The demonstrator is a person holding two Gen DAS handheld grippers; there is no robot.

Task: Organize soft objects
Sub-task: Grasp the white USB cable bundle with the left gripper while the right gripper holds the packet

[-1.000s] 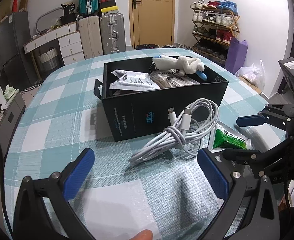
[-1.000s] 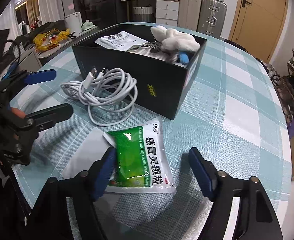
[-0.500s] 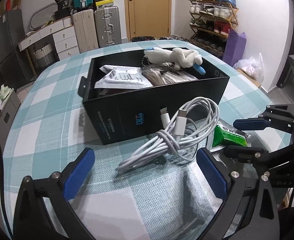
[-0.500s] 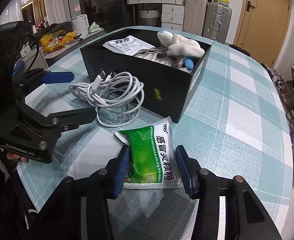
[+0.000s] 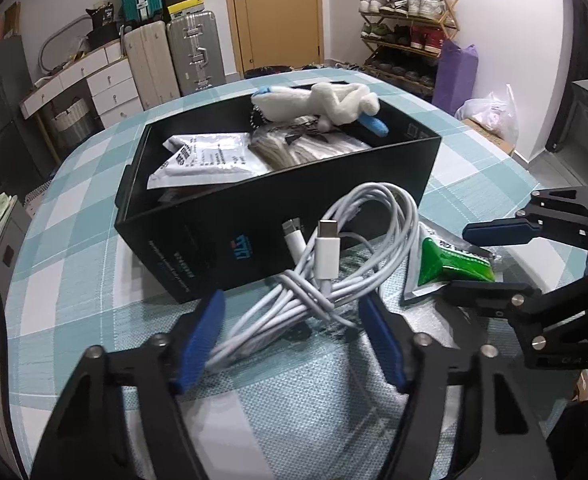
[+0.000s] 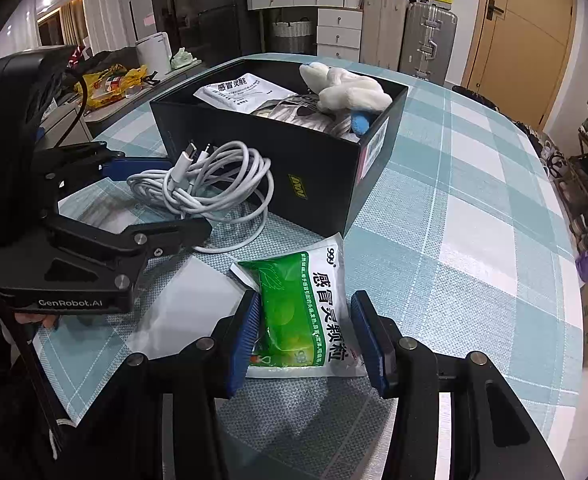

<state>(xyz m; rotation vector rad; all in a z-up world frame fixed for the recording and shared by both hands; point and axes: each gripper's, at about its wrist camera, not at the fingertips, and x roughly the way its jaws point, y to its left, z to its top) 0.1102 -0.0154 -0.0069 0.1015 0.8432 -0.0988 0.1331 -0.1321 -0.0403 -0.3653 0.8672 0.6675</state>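
Up close in the left wrist view, the left gripper [image 5: 292,338] has its blue pads on either side of the bundled white cable [image 5: 334,264], which lies on the checked tablecloth [image 5: 74,248] just in front of the black box [image 5: 278,216]. The pads look close to the wrapped middle of the bundle, yet whether they actually press it cannot be told. Inside the box sit a white plush toy [image 5: 326,106], a white printed packet [image 5: 210,158] and a grey-patterned pouch [image 5: 306,148]. To the right of the cable lies the green sachet [image 5: 450,266], with the right gripper [image 5: 482,258] reaching in from the table's right edge, one blue pad above the sachet and a black finger below it.

Next, the right wrist view has the right gripper [image 6: 306,338] with its jaws narrowed around the near end of the green sachet [image 6: 302,308]; the left pad seems to touch the packet's edge, the right pad stands just beside it, and a firm grip is not clear. The sachet rests flat on the tablecloth [image 6: 474,208] by the near corner of the black box [image 6: 314,176]. Left of it, the white cable [image 6: 210,184] lies against the box wall, flanked by the left gripper [image 6: 156,200]. The plush toy [image 6: 346,90] pokes above the box rim.
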